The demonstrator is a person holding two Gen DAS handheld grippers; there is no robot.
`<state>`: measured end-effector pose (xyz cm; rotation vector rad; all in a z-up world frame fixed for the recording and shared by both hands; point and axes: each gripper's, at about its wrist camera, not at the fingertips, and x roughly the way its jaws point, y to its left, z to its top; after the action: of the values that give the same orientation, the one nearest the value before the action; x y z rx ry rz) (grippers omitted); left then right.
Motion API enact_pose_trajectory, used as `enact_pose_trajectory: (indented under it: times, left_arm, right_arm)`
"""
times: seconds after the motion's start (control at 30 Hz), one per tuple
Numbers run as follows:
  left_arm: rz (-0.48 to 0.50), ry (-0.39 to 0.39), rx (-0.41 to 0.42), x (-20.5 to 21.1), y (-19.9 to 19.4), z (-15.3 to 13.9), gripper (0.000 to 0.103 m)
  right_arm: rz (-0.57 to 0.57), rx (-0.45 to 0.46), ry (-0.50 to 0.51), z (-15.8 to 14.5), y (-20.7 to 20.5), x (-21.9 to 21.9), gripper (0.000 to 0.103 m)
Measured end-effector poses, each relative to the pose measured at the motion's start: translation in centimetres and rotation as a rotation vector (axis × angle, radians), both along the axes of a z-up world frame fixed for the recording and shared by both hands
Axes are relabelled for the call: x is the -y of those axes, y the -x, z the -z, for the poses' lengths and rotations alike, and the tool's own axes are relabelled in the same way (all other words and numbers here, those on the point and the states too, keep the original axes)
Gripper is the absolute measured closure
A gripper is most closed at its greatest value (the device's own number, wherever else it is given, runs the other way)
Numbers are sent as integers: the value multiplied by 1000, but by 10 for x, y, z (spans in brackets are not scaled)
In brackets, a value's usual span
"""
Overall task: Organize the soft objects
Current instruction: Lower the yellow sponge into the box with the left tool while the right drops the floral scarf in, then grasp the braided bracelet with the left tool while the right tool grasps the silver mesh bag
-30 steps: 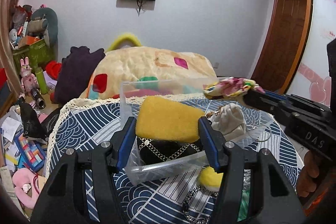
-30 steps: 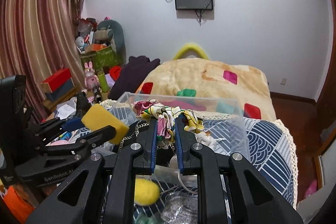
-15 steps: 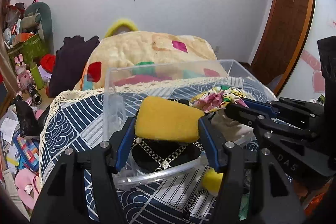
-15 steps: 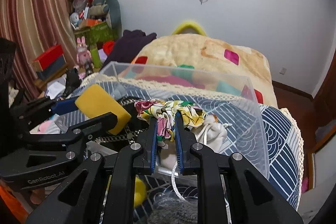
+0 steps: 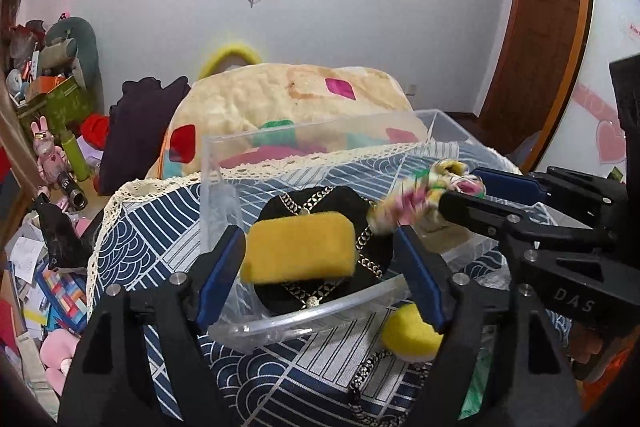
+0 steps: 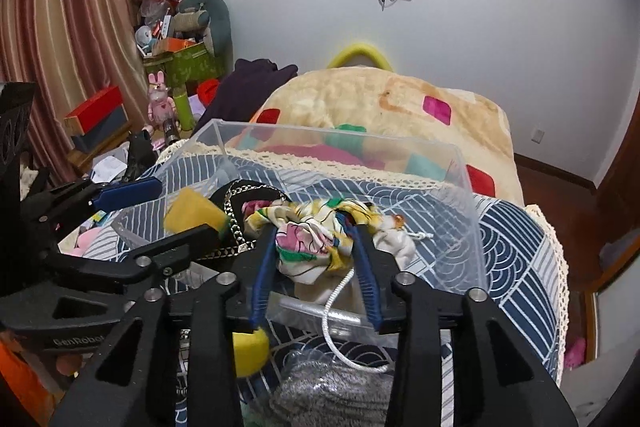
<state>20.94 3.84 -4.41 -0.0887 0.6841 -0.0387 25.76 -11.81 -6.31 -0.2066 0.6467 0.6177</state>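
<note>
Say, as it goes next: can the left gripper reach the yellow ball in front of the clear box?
Probably yes: the yellow ball lies uncovered outside the clear box, just below the open left gripper; the yellow sponge between its jaws must drop clear first.

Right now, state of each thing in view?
Left gripper: open, sponge loose between its fingers.
Right gripper: open, scarf between its fingers.
Sponge: over the black pouch.
Scarf: bunched up, over the bin.
Bin: open, no lid.
Black pouch: inside bin.
</note>
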Motion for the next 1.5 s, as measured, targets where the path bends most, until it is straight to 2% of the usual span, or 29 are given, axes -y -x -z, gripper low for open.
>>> enact_pose_trajectory:
  times: [0.1, 0.23, 0.43, 0.6, 0.7, 0.8, 1.1, 1.27, 1.4, 1.47, 1.5]
  left_arm:
    - [-4, 18, 11, -4, 4, -6, 22]
    - [-14, 41, 49, -9, 15, -20, 13]
    - [-33, 13, 119, -10, 38, -39, 7]
    - [-28, 7, 135, -6, 55, -41, 6]
    - [-10, 10, 119, -1, 62, -33, 6]
    - [4, 20, 89, 4, 68, -19, 6]
    - [40, 48, -46, 19, 73, 31, 6]
    - [43, 81, -90, 24, 73, 51, 6]
    - [37, 85, -93, 30, 71, 62, 6]
    - [46, 85, -96, 32, 68, 66, 11]
    - [45, 81, -93, 33, 67, 67, 19]
  right_arm:
    - [4, 15, -8, -6, 3, 5, 64]
    - [7, 39, -41, -16, 10, 14, 52]
    - [18, 103, -60, -27, 26, 26, 50]
    - [26, 126, -57, -22, 41, 36, 48]
    - [33, 125, -40, -14, 47, 41, 45]
    - [43, 110, -34, -4, 52, 48, 33]
    - [78, 13, -22, 32, 55, 64, 33]
    - [90, -51, -27, 49, 50, 67, 33]
    - [96, -89, -14, 61, 42, 67, 33]
    - [99, -105, -17, 65, 41, 66, 33]
    - [99, -112, -22, 67, 41, 67, 33]
